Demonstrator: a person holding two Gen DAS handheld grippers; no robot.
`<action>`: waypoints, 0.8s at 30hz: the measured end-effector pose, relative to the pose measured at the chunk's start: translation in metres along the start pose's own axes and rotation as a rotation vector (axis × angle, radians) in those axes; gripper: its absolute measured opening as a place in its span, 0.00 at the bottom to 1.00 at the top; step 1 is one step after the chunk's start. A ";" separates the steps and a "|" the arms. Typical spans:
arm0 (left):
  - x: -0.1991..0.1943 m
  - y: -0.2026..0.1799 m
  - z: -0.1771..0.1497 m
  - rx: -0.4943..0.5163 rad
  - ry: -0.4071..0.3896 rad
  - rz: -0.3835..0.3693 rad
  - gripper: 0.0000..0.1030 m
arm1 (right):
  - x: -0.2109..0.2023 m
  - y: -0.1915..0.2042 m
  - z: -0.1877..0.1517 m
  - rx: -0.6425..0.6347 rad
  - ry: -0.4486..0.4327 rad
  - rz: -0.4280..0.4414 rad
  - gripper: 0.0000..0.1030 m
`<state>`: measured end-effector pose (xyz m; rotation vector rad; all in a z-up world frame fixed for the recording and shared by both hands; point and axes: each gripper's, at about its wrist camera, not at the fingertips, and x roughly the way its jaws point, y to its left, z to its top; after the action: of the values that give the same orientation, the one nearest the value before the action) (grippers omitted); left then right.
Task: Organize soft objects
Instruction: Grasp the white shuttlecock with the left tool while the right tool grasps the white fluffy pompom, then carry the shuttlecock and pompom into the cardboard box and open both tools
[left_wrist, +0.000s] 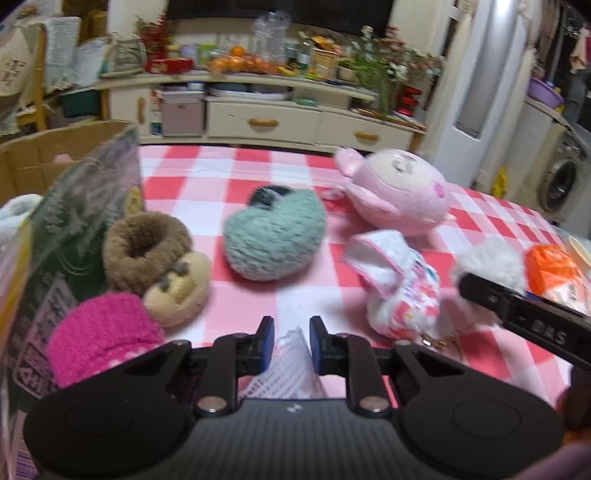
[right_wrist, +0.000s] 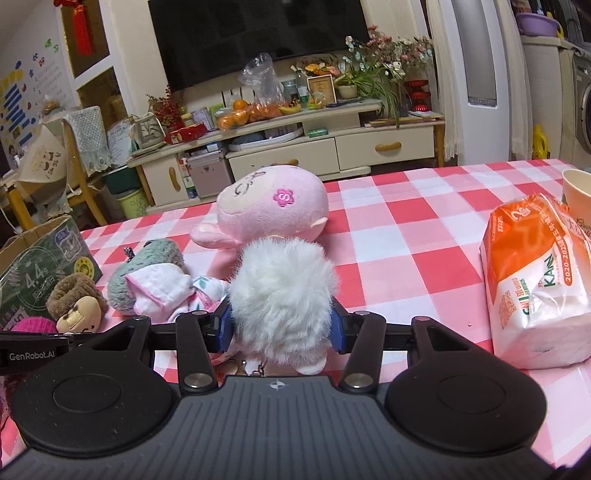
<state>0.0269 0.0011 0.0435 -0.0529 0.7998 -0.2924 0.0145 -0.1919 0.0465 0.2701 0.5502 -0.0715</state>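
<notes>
Checked red-and-white table (left_wrist: 229, 177) fills the left wrist view: my left gripper (left_wrist: 291, 341) has its fingers pinching white mesh fabric (left_wrist: 291, 354), so snagging is the risk. Right wrist view, centre: my right gripper (right_wrist: 282, 326) squeezes a white fluffy toy (right_wrist: 282, 288); slippery fur could slide free near the cardboard box (right_wrist: 44, 258).

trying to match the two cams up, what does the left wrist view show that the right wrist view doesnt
Only the left wrist view: the left gripper with white mesh fabric between its fingers, and the open inside of the cardboard box.

Only the right wrist view: the right gripper closed on the white fluffy toy, a paper cup, and the tissue pack's whole face.

Both: pink plush, teal plush, brown slipper toy, magenta sock, printed cloth, checked tablecloth.
</notes>
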 end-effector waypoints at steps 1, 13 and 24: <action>0.000 -0.002 -0.001 0.008 0.000 -0.014 0.17 | 0.000 0.001 0.000 -0.003 -0.001 0.001 0.59; -0.022 -0.014 -0.014 0.079 -0.074 0.009 0.85 | -0.007 -0.011 0.000 -0.007 -0.022 -0.015 0.59; -0.020 -0.016 -0.042 -0.033 -0.026 0.052 0.83 | -0.016 -0.011 -0.002 -0.004 -0.024 0.007 0.59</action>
<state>-0.0199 -0.0059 0.0308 -0.0667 0.7794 -0.2293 -0.0019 -0.2022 0.0502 0.2667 0.5258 -0.0667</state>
